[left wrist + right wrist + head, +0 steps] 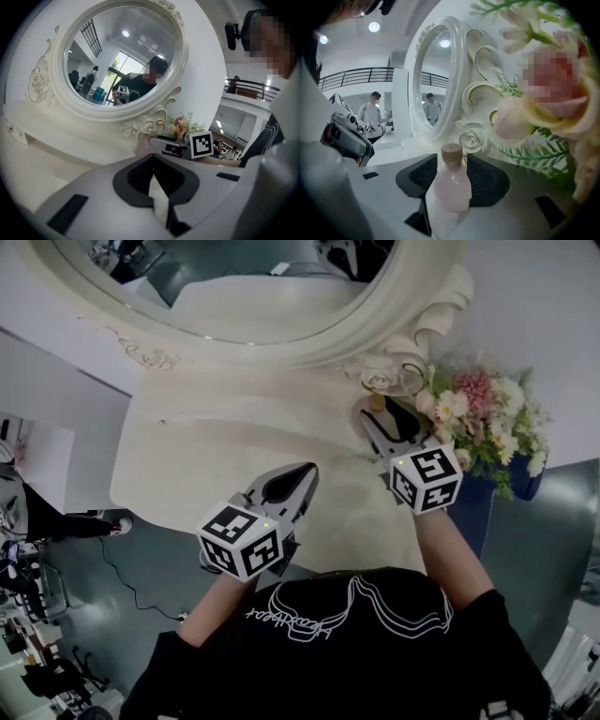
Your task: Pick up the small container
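Observation:
The small container is a pale pink bottle (451, 187) with a tan cork cap. It stands upright on the white vanity top (216, 451), close to the carved rose on the mirror frame. My right gripper (452, 157) is open, with the bottle between its two dark pads (487, 180); I see no pad pressing on it. From the head view only the bottle's cap (377, 402) shows, past the right gripper (378, 416). My left gripper (307, 470) hovers over the front of the vanity with its jaws shut and nothing held; its tips (152, 159) meet.
An oval mirror in an ornate white frame (281, 343) stands at the back of the vanity. A bunch of pink and white flowers (487, 423) in a blue vase (525, 479) crowds the right side, right next to the bottle. The floor (122, 568) lies beyond the vanity's left edge.

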Demonstrator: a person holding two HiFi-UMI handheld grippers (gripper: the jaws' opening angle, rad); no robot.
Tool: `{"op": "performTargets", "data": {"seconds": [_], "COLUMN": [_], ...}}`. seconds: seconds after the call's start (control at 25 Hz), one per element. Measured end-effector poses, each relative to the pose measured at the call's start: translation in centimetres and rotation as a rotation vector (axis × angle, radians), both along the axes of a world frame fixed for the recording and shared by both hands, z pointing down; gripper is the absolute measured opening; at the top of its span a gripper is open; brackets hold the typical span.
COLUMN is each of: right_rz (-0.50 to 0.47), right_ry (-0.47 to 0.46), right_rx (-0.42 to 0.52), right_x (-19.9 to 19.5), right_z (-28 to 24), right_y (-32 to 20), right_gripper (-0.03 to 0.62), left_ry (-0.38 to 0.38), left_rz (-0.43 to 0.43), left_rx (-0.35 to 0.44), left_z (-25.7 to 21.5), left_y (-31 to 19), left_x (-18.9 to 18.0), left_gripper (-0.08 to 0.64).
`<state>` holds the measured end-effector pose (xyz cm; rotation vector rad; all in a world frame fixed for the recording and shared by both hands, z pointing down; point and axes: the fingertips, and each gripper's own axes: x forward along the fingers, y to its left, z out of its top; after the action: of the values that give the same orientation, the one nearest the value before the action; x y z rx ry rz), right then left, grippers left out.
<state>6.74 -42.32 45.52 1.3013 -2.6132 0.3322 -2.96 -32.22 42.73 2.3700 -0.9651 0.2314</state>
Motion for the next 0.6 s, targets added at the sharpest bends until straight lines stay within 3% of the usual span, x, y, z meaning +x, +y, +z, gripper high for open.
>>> {"op": "performTargets", "data": {"seconds": [0.6], "right_rz": [0.045], "right_ry": [0.053], "right_rx": [0.037], "right_x": [-0.34], "right_z": [0.3], "right_y": [-0.86], "right_gripper": [0.144], "left_ry": [0.002], "left_rz": [-0.017], "left_rx": [-0.019], "left_z": [0.67], "left_y": [-0.33], "left_x": [-0.81], "left_gripper": [0.003]}}
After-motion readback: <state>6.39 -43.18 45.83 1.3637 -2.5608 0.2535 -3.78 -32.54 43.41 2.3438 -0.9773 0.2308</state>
